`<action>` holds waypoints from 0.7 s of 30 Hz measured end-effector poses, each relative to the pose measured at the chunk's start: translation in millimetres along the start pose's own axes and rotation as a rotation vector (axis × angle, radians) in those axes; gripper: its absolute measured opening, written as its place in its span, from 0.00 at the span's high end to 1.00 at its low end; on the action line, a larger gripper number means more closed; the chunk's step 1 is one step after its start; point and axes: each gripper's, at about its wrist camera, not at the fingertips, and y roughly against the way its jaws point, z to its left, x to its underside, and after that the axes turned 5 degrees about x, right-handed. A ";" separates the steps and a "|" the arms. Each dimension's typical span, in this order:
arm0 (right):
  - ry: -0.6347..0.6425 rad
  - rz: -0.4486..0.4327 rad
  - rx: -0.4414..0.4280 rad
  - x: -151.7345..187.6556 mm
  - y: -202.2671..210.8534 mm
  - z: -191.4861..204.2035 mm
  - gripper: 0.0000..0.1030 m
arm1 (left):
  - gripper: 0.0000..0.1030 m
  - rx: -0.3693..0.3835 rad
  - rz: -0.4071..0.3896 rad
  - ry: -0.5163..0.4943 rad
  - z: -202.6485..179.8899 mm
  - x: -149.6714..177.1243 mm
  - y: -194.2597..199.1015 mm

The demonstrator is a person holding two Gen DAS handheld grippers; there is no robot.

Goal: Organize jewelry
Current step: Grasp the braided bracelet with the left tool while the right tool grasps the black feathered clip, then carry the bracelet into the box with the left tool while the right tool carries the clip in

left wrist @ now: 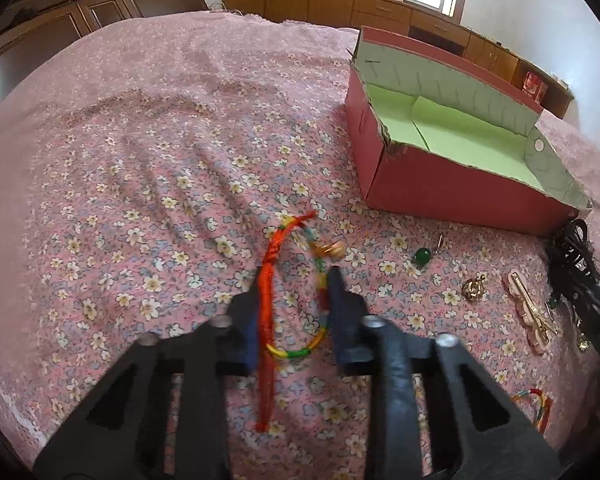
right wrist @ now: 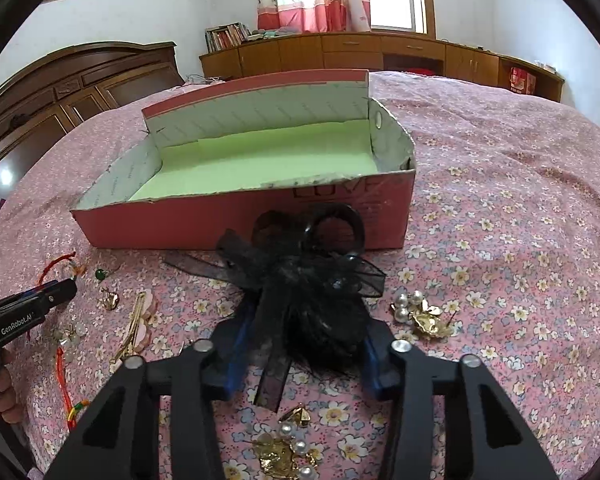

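Both tongs were down among the jewelry on the bed (left wrist: 140, 128), and the red box (left wrist: 452, 188) sat with nothing in it, its green floor bare, so by my reckoning the sorting had barely started.

The left tongs (left wrist: 296, 280) stood spread apart over the red cord bracelet (left wrist: 268, 280). The red cord ran just inside the left finger, the multicolored loop curved across to the right finger, and the gold charm lay just past the tips. No squeeze was on it that I could see. Ahead and to the right of these tongs sat the box; to their right lay a green bead earring (left wrist: 423, 257), a gold pendant (left wrist: 475, 289) and a pink hair clip (left wrist: 530, 312).

The right tongs (right wrist: 300, 320) straddled the black lace hair bow (right wrist: 300, 280), whose bulk hid the fingertips. They looked wide, but whether they pinched it I could not tell. The box stood straight ahead, just beyond the bow. Pearl and gold earrings (right wrist: 420, 312) lay to the right, with another pearl cluster (right wrist: 288, 444) below the tongs.

The step in hand looked like the pick-up. Next, I'd judge, the left tongs needed to close on the thin cord, lift it and carry it forward and right over the box wall. The limp cord could slip out.
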 end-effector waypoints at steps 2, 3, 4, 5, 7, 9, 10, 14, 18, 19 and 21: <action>-0.001 -0.005 -0.001 0.2 1.6 -0.3 0.64 | 1.00 0.006 -0.004 0.002 2.2 0.5 3.8; 0.000 -0.010 -0.001 0.4 2.9 0.3 0.65 | 1.00 0.020 -0.002 0.010 3.7 0.9 6.6; 0.000 -0.014 0.000 0.4 4.4 0.6 0.68 | 1.00 0.028 -0.003 0.016 4.6 1.2 9.0; 0.001 -0.019 0.000 0.4 6.2 1.1 0.70 | 1.00 0.035 -0.005 0.019 5.0 1.2 11.1; 0.004 -0.036 0.003 0.5 11.5 1.6 0.76 | 1.00 0.054 -0.012 0.016 4.1 2.2 18.2; 0.011 -0.048 0.001 -0.2 15.4 2.4 0.78 | 1.00 0.071 -0.018 0.006 0.9 4.5 25.4; 0.016 -0.053 -0.002 -0.4 17.5 2.7 0.78 | 1.00 0.077 -0.021 0.000 -1.4 4.3 27.8; 0.031 -0.077 -0.009 1.0 27.1 3.9 0.81 | 1.00 0.092 -0.040 -0.029 -13.3 4.4 40.9; 0.037 -0.106 -0.021 2.8 41.1 3.5 0.81 | 1.00 0.106 -0.059 -0.049 -23.3 1.5 48.9; 0.038 -0.112 -0.023 3.0 44.0 3.7 0.81 | 1.00 0.108 -0.061 -0.052 -23.1 -1.6 47.0; 0.038 -0.129 -0.030 3.2 51.8 3.8 0.81 | 1.00 0.118 -0.070 -0.058 -28.0 -1.4 53.1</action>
